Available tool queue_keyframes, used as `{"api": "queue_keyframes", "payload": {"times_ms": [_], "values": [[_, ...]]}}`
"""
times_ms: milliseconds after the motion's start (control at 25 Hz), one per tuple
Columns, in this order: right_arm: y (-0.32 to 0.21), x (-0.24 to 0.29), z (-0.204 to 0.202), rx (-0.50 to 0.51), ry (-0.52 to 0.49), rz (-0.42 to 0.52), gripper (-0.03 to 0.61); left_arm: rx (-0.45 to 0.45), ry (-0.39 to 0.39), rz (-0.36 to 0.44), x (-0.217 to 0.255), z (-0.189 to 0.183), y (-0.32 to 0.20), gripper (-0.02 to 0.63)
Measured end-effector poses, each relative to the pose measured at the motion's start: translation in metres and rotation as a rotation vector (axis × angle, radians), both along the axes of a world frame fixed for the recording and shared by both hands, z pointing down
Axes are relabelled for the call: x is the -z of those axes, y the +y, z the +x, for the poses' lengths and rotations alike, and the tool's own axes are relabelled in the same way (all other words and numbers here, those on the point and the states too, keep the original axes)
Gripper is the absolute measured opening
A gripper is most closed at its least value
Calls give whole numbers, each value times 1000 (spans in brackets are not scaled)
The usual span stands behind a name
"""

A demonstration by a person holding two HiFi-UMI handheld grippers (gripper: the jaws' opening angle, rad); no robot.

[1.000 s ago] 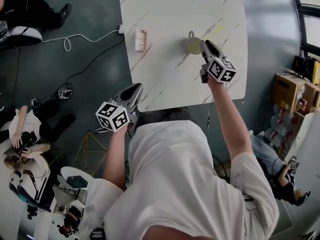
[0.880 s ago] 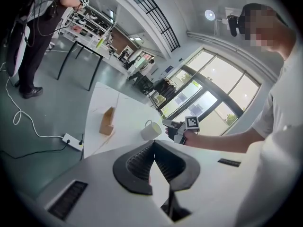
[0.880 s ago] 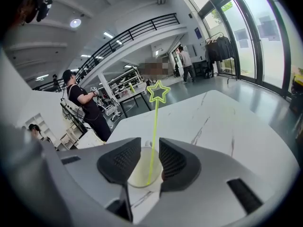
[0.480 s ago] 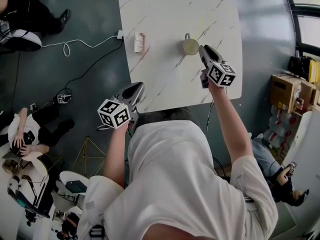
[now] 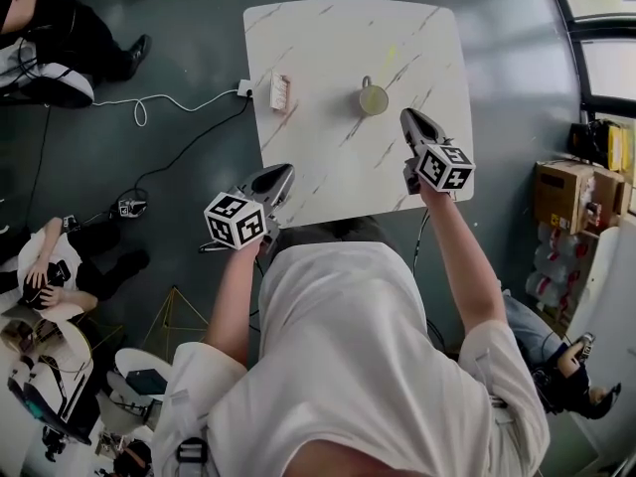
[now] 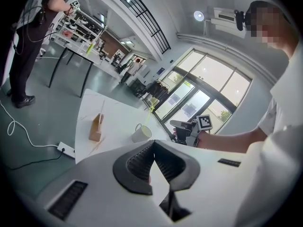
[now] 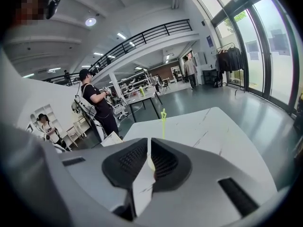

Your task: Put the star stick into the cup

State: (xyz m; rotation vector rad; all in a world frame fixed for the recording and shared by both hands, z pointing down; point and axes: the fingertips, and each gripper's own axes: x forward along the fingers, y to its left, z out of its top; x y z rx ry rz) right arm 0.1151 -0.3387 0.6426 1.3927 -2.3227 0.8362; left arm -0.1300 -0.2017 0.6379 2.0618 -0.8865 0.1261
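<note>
Star stick point(image 6: 147, 118) stands in the cup point(image 6: 141, 133), a thin yellow-green rod with its lower end inside and its star end up. In the left gripper view its long axis leans a little from the vertical, the star tipped toward the windows. In the right gripper view the stick point(image 7: 163, 123) looks close to upright. The cup point(image 5: 374, 98) sits on the white marbled table point(image 5: 328, 38), right of centre, with its handle turned to the far side, away from the person. The right gripper point(image 5: 408, 117) hovers just beside the cup on the near right, apart from it. Its jaws stand with only a narrow slit between them and nothing pinched in that slit. The left gripper point(image 5: 281, 172) is held over the near left edge of the table, well apart from the cup, its jaw tips pressed together on nothing. A small wooden block point(image 5: 279, 91) lies toward the table's left edge. A white power strip point(image 5: 243, 87) lies on the floor just beyond that edge, with a cable point(image 5: 149, 107) trailing from it.
</note>
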Motion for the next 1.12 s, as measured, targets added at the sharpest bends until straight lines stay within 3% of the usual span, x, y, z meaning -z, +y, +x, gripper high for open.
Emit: {"api": "queue_keyframes", "payload": {"times_ms": [400, 760, 1120], "values": [[47, 65, 18, 93, -28, 122, 29, 53, -25, 75, 38, 34, 31, 14], [99, 87, 93, 107, -83, 153, 29, 170, -57, 122, 61, 88, 82, 14], [164, 91, 192, 94, -155, 161, 29, 474, -56, 172, 70, 106, 141, 14]]}}
